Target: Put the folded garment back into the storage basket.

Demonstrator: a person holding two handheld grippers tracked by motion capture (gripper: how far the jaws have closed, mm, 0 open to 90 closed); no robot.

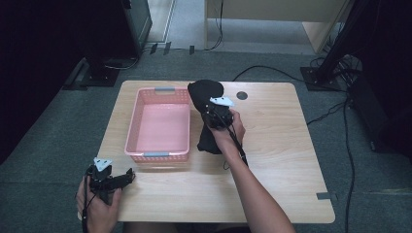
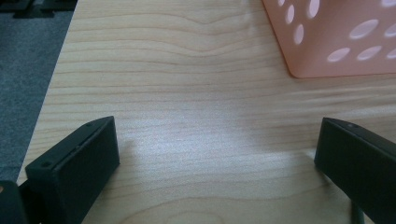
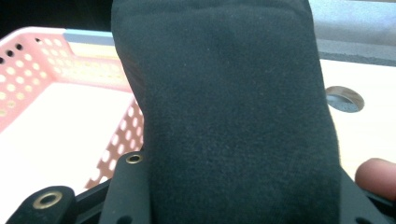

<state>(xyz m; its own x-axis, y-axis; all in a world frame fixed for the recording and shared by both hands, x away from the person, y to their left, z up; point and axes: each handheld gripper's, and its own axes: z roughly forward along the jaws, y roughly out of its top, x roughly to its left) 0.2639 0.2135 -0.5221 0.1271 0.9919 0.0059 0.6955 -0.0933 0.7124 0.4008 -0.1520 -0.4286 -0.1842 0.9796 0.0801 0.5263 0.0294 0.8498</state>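
While the right gripper (image 1: 218,115) is raised over the wooden table (image 1: 277,160), its jaws are closed on a black cloth item (image 1: 206,92) — a soft, felt-like piece that cannot be identified more closely. In the high view the cloth runs from a rounded end near the table's far edge, through the gripper, to a lower end (image 1: 209,144) near the table surface just right of the pink basket (image 1: 137,122). In the right gripper view the cloth (image 3: 233,107) stands between the two black jaws, pinched at both sides, with the basket's perforated wall (image 3: 28,74) to its left and a round cable hole (image 3: 344,99) in the table to its right. A fingertip (image 3: 376,175) of the holding hand shows at the lower right.

The left gripper (image 1: 112,180) rests at the table's near left corner, held in the left hand (image 1: 97,206). In the left gripper view its jaws are spread wide, bare wood (image 2: 205,121) between them — nothing is gripped. The basket's near corner (image 2: 336,42) lies ahead and to the right, apart from the jaws.
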